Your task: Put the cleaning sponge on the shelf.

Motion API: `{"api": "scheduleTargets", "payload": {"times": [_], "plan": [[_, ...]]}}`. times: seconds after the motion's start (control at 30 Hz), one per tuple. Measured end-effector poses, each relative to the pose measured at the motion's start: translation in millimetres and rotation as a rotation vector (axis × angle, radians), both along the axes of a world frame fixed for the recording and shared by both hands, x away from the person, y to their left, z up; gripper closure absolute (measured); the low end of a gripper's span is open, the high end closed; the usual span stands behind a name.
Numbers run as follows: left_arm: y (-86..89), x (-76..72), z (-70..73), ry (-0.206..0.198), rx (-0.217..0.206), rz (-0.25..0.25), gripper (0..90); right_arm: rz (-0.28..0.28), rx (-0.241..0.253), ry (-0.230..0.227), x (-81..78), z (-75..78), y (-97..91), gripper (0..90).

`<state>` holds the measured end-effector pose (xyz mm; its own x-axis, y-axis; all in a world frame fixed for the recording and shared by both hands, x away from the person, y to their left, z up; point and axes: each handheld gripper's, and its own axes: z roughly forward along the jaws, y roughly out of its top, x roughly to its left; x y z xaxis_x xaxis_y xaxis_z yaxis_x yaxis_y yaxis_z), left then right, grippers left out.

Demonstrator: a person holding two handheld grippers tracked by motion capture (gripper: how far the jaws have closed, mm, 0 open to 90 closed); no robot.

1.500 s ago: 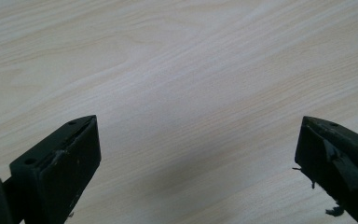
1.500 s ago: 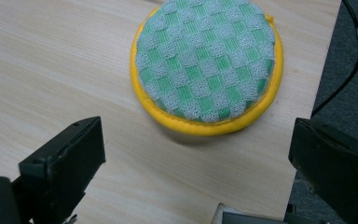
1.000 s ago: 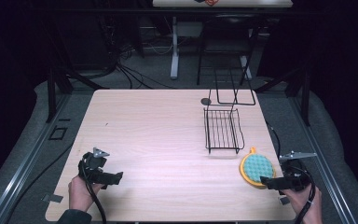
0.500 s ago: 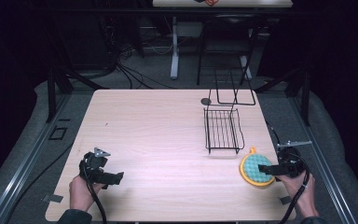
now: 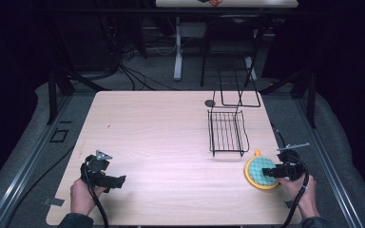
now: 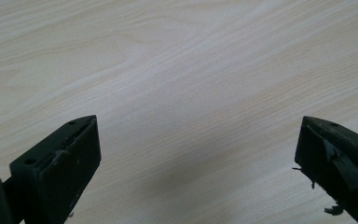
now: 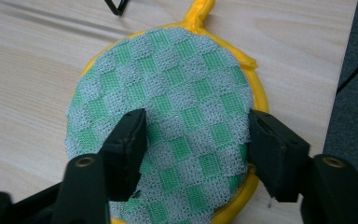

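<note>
One table [image 5: 161, 133] of pale wood-grain laminate, rectangular with rounded corners, takes up the middle of the high view. Lower left of that frame: one left gripper [image 5: 105, 178], black, held in a hand [image 5: 81, 197], low over bare tabletop with nothing near it. Its own view shows both jaws set wide apart, with plain wood grain between them.

Right of centre stands one black wire basket [image 5: 226, 133], an open rectangular grid. Behind it, at the far edge, sits one thin black wire frame [image 5: 240, 97], beside one small dark disc [image 5: 210, 103].

Lower right, just beside the basket's near corner, lies one round scrubbing pad [image 5: 260, 172]: checked green-and-grey mesh face, yellow fabric rim, one short yellow loop. The right gripper [image 5: 272, 173] reaches onto it. In its own view the jaws stand apart over the mesh [image 7: 168, 116], one jaw on the mesh, the other at the right rim, not clamped.
</note>
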<state>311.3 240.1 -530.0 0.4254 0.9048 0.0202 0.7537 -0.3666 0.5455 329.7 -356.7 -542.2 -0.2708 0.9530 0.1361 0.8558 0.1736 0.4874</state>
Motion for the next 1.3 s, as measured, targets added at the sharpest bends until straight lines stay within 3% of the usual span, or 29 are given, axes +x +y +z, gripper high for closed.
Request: {"api": "scheduleTargets", "payload": {"times": [0.67, 0.7, 0.9, 1.3], "plan": [[0.3, -0.5, -0.5, -0.004, 0.001, -0.003, 1.0, -0.104, 0.038, -0.013, -3.8, -4.1, -1.5, 78.9], [0.4, -0.4, -0.2, -0.001, 0.002, -0.003, 1.0, -0.1, 0.03, 0.005, -4.5, -2.2, -2.5, 79.9], [1.0, -0.6, 0.6, -0.005, -0.001, -0.003, 1.0, -0.137, 0.079, -0.035, -7.8, -2.6, -6.0, 84.6], [2.7, -0.5, 0.9, -0.006, -0.004, -0.003, 0.9, -0.092, 0.103, -0.114, -18.3, 18.4, -1.5, 87.2]]}}
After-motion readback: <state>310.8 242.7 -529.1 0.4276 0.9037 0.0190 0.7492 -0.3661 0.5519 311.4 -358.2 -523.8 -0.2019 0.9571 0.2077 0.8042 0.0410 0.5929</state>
